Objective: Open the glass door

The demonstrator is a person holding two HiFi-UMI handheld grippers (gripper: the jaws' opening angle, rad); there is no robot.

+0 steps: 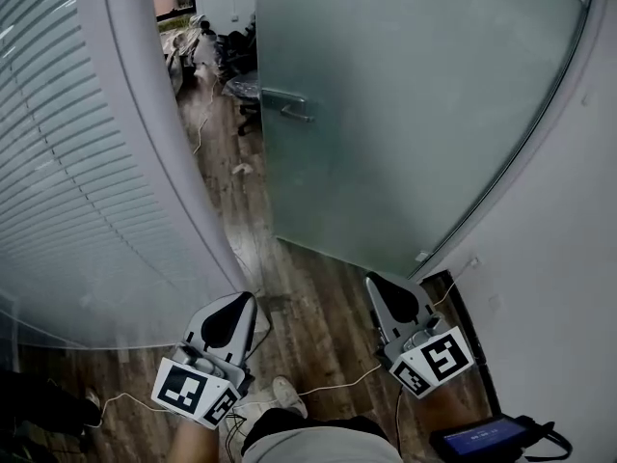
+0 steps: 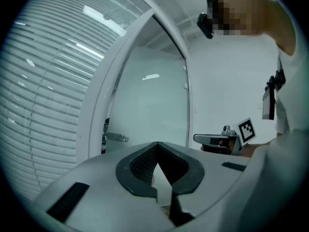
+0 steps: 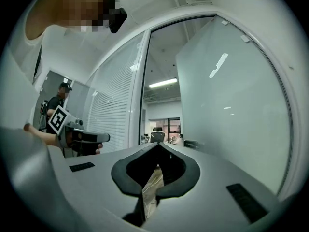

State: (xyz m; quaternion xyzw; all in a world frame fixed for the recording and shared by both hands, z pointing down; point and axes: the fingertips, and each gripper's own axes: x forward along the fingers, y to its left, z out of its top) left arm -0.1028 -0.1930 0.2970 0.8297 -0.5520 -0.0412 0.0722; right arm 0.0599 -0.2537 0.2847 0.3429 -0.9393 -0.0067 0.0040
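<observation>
The frosted glass door (image 1: 405, 114) stands swung open, with a gap between its left edge and the white door frame (image 1: 145, 114). Its metal handle (image 1: 285, 105) sits on that left edge. Both grippers are held low in front of the doorway, well short of the handle and touching nothing. My left gripper (image 1: 247, 298) is shut and empty, tips meeting at a point (image 2: 158, 144). My right gripper (image 1: 371, 280) is likewise shut and empty (image 3: 158, 144). The door (image 2: 154, 110) and handle (image 2: 117, 137) also show in the left gripper view. The door (image 3: 227, 105) fills the right side of the right gripper view.
A glass wall with blinds (image 1: 58, 162) runs along the left, a white wall (image 1: 559, 258) on the right. Office chairs (image 1: 236, 56) stand beyond the doorway. Cables (image 1: 328, 384) lie on the wood floor, and a device with a screen (image 1: 482, 440) is at the bottom right. A person (image 3: 58, 98) stands behind.
</observation>
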